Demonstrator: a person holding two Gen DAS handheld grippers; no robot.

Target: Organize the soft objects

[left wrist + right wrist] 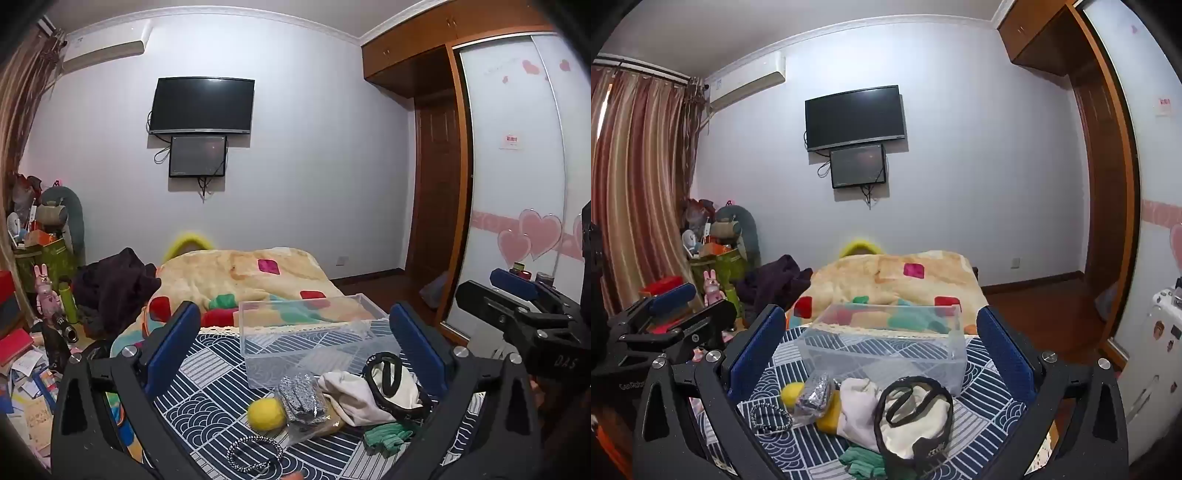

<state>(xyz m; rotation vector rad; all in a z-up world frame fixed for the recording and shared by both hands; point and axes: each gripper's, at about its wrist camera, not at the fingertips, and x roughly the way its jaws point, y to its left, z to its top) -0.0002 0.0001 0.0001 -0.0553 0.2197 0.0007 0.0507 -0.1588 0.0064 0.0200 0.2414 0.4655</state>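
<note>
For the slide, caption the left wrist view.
Open left gripper above soft items: yellow ball, white cloth, before empty clear bin.

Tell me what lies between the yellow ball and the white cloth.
A clear bag of grey knit fabric lies between the yellow ball and the white cloth, shown in both wrist views.

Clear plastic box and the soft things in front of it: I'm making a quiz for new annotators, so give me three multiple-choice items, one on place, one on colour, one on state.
1. Where is the clear box relative to the pile of soft things?
A. behind it
B. on top of it
C. on the floor

2. What colour is the ball?
A. red
B. yellow
C. blue

3. How do the jaws of the left gripper and right gripper stand?
A. both wide apart
B. both closed
C. one holds the ball

Key: A, the pile lies nearer the cameras; B, it shows yellow in both views; A, nothing sits between either pair.
</note>
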